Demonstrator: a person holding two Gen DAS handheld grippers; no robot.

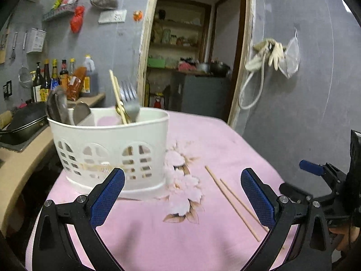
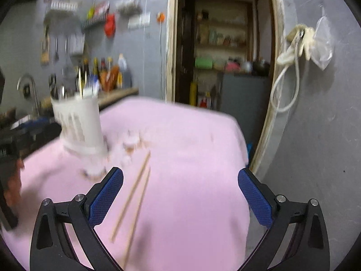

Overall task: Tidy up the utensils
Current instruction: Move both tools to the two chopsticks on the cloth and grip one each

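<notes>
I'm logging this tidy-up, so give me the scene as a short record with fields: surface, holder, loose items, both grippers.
surface: pink floral tablecloth
holder: white utensil caddy, upright, holding a fork, gold utensil and spoons
loose items: two wooden chopsticks lying on the cloth beside the caddy
left gripper: open, empty
right gripper: open, empty, chopsticks lying below it

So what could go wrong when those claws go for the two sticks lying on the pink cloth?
The chopsticks are thin and lie flat on the soft tablecloth, so the open right gripper might pinch cloth or catch only one. The white utensil basket stands close by, already full; a stray bump could tip it.
</notes>
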